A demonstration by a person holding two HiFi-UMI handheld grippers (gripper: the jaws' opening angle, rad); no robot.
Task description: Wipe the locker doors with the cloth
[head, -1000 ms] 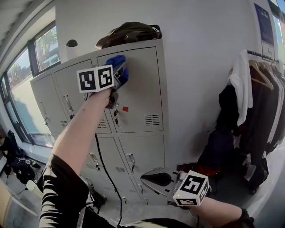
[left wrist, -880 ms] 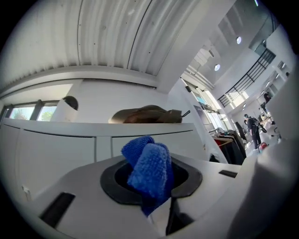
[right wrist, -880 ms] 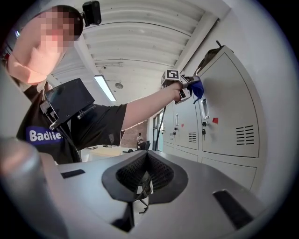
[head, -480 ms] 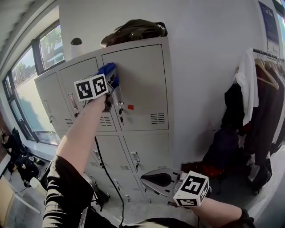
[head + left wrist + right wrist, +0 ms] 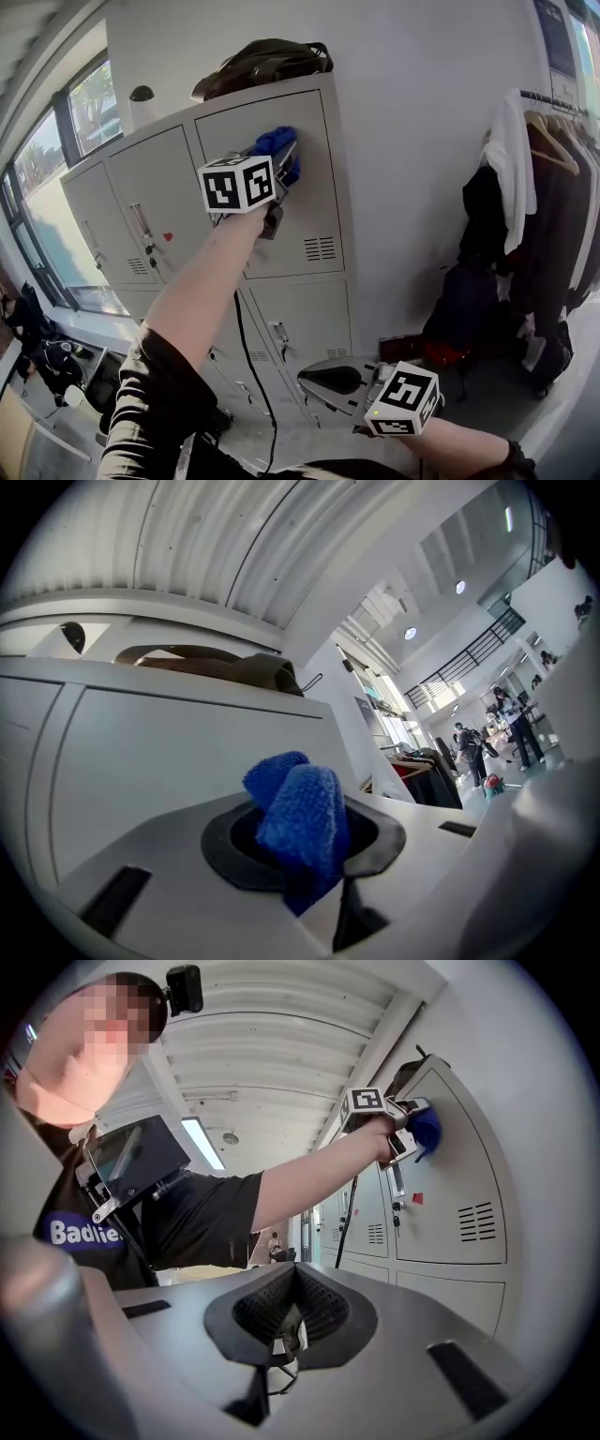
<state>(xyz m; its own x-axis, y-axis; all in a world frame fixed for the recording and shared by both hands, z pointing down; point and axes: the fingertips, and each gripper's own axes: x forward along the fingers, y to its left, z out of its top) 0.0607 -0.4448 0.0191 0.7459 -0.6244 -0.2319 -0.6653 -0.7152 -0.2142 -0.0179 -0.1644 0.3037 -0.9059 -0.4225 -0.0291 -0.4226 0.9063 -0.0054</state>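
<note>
The left gripper, raised at arm's length, has its two jaws pinching a blue, nubby-pile microfibre cloth, which is folded into two lobes. The cloth lies against the upper part of the rightmost upper grey sheet-metal locker door, a flat panel with a block of louvred vent slots low on its face. Three doors show in the upper row. The right gripper is held low in front of the lower lockers. Its ribbed black pads are pressed together with nothing held. One dark olive soft bag sits on the locker top. Only the head view shows the rail of hanging garments. Only the right gripper view shows the person's black shirt and a ceiling strip light. Only the left gripper view shows the cloth's looped texture.
</note>
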